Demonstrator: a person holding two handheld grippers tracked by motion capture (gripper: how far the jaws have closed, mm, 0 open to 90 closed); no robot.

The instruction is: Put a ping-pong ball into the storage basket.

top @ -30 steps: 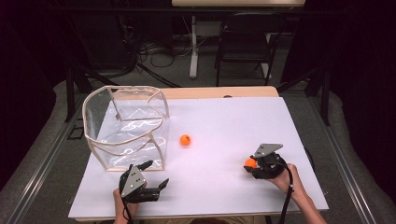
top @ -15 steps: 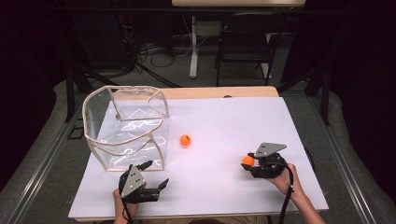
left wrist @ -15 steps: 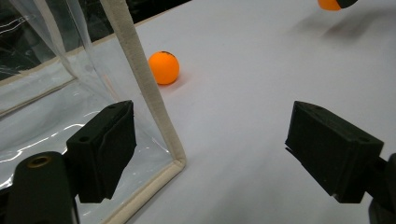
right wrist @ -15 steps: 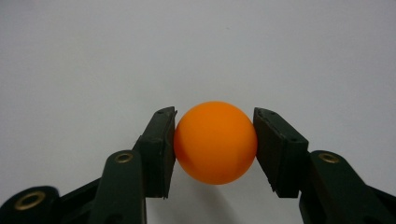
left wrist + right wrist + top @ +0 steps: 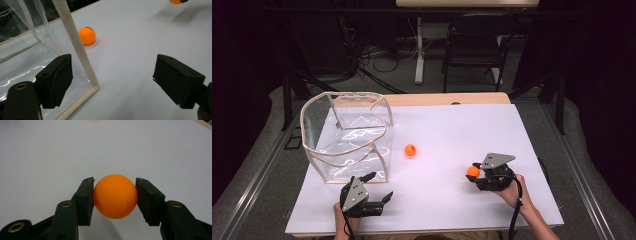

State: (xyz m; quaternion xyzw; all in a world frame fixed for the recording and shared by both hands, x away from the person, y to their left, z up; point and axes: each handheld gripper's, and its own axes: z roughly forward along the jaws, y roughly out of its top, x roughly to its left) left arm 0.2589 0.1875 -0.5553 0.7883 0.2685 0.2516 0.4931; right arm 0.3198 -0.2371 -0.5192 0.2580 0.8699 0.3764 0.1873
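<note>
High view: the right gripper (image 5: 476, 174), near the table's (image 5: 462, 125) right front corner, has its jaws clenched on an orange ball (image 5: 473, 171), both pads pressing its sides. The grip looks like a pickup, probably to carry it to the clear bag (image 5: 347, 135) standing open at the left edge. A second ball (image 5: 410, 149) lies loose just right of the bag. The left gripper (image 5: 379, 192) rests by the front edge, its jaws spread wide and holding nothing, one jaw beside the bag's corner seam, perhaps ready to steady it.
</note>
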